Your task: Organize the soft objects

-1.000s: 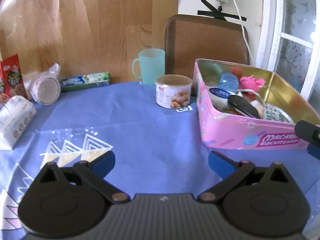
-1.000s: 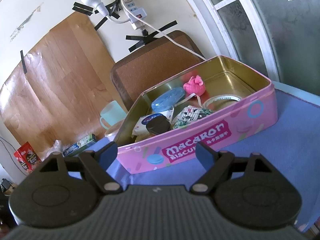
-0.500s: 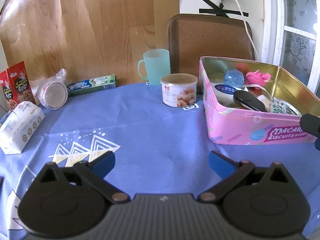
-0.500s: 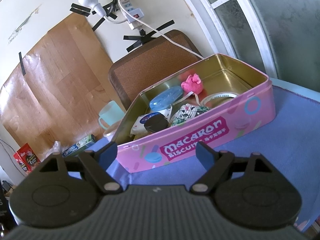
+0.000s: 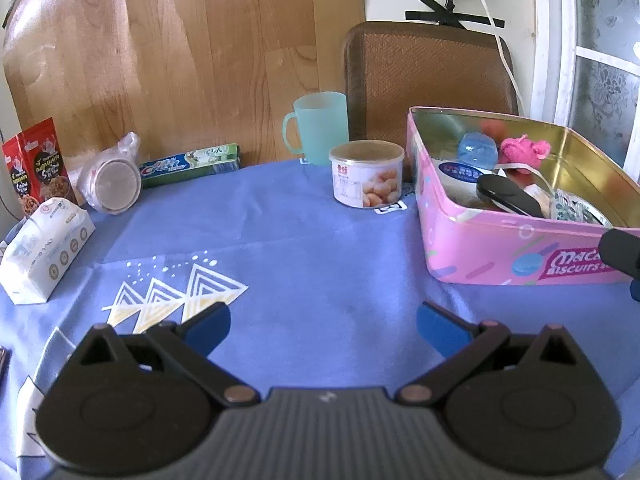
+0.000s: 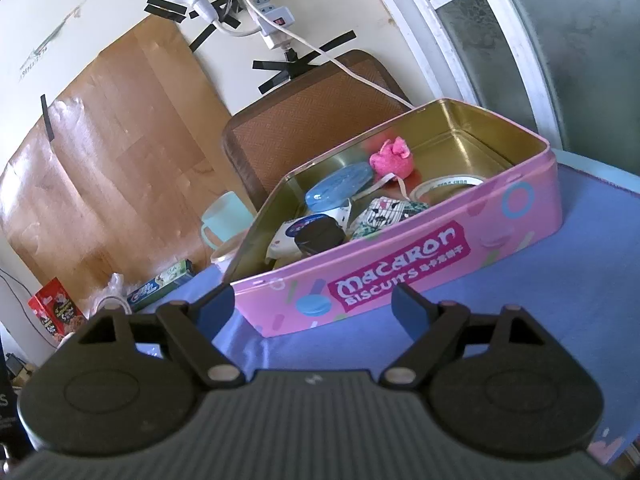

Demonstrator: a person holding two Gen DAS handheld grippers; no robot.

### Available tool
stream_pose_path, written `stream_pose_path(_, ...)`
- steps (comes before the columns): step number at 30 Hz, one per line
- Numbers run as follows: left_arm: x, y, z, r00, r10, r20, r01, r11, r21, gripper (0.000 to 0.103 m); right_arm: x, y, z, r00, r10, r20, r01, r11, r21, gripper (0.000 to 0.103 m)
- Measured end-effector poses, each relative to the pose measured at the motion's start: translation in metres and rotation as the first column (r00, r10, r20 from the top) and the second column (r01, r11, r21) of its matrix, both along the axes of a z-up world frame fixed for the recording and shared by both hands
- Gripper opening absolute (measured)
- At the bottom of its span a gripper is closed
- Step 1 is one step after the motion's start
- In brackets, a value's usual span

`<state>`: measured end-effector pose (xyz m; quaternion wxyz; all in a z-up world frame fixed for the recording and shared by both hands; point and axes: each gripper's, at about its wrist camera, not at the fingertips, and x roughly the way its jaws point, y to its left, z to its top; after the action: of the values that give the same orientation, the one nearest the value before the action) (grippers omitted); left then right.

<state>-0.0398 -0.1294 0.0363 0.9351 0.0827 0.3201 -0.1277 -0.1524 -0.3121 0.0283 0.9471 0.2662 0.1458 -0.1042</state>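
Observation:
A pink macaron biscuit tin (image 5: 480, 248) (image 6: 400, 276) stands open on the blue tablecloth. Inside lie a pink plush toy (image 5: 520, 150) (image 6: 392, 160), a blue oval case (image 6: 340, 190), a patterned cloth pouch (image 6: 380, 216), a black round item (image 6: 320, 236) and a tape roll (image 6: 448, 184). My left gripper (image 5: 323, 324) is open and empty over the cloth, left of the tin. My right gripper (image 6: 312, 304) is open and empty, just in front of the tin's long side. A white tissue pack (image 5: 44, 248) lies at the far left.
A peanut can (image 5: 366, 174), a green mug (image 5: 316, 128) and a toothpaste box (image 5: 190, 164) stand along the back. A bagged cup (image 5: 112, 180) and a red snack box (image 5: 36, 164) are at the left. A brown chair back (image 5: 428, 76) stands behind the table.
Both grippers have drawn back and up from the tin a little. The left view now takes in more of the table. Both stayed open.

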Motion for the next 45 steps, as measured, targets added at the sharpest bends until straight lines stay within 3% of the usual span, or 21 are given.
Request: stream_pose_path(45, -0.002, -0.0032, -0.0061, 0.999, -0.025, -0.021, 0.025, 1.0, 0.018, 0.103, 0.0033, -0.0035, -0.0032, 1.0, 0.018, -0.003, -0.018, 1.0, 0.012, 0.088)
